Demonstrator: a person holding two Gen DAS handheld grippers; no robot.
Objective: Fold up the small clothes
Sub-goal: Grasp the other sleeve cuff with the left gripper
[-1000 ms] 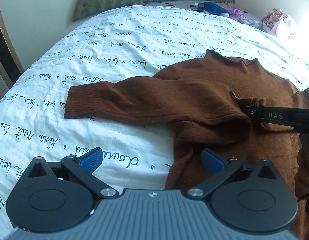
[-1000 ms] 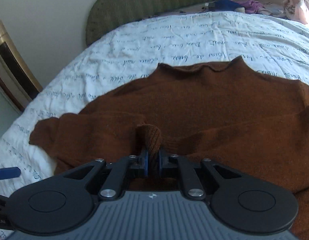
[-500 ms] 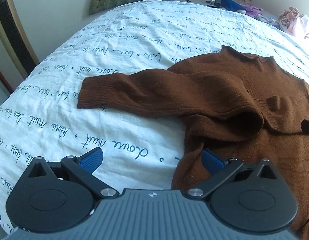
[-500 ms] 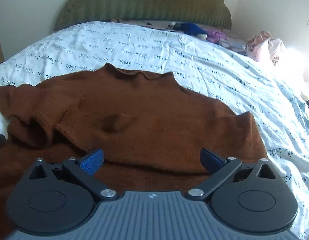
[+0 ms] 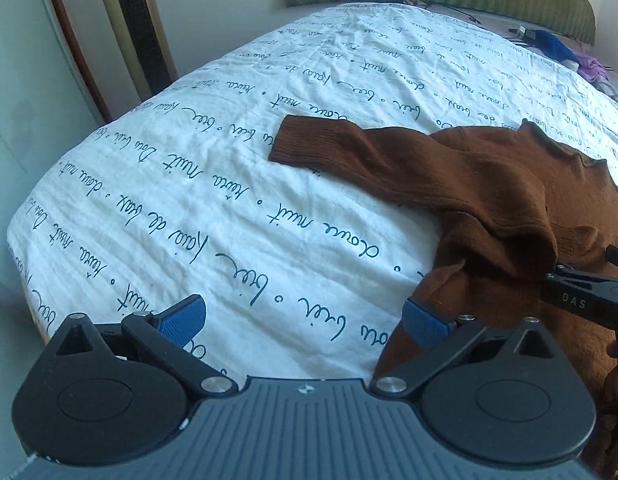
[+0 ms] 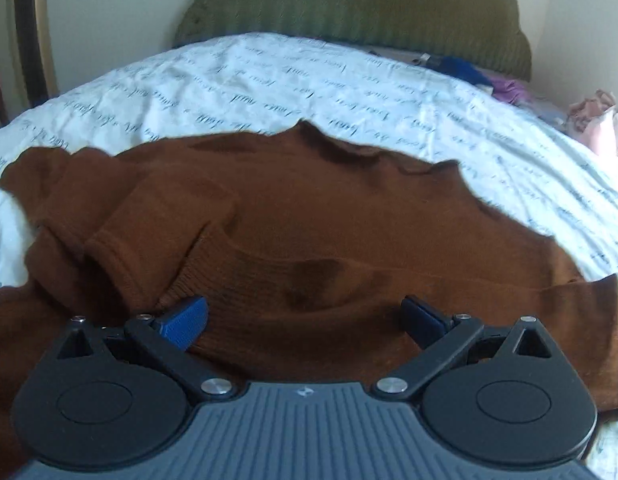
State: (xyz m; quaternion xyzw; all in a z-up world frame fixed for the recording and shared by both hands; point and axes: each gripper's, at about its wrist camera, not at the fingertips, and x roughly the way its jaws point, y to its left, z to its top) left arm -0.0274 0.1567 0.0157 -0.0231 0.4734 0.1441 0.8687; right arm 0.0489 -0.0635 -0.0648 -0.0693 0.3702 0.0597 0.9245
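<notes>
A brown knit sweater (image 6: pixel 349 220) lies on the bed with one sleeve folded across its body. Its other sleeve (image 5: pixel 349 156) stretches out left over the white sheet in the left wrist view. My left gripper (image 5: pixel 305 320) is open above the sheet beside the sweater's hem, nothing between its blue pads. My right gripper (image 6: pixel 305 316) is open wide just over the sweater's lower body, holding nothing. The right gripper's black body (image 5: pixel 581 300) shows at the right edge of the left wrist view, next to the folded cuff.
The bed has a white cover with blue script (image 5: pixel 229 184) and a green headboard (image 6: pixel 349 4). Blue and purple clothes (image 6: pixel 481 76) and a pink pile (image 6: pixel 597 120) lie at the far right. A dark and gold panel (image 5: pixel 137 32) stands left of the bed.
The right gripper opened and let go of the sleeve cuff, which now lies on the sweater's body. The left gripper swung left, so the sweater sits further right in its view.
</notes>
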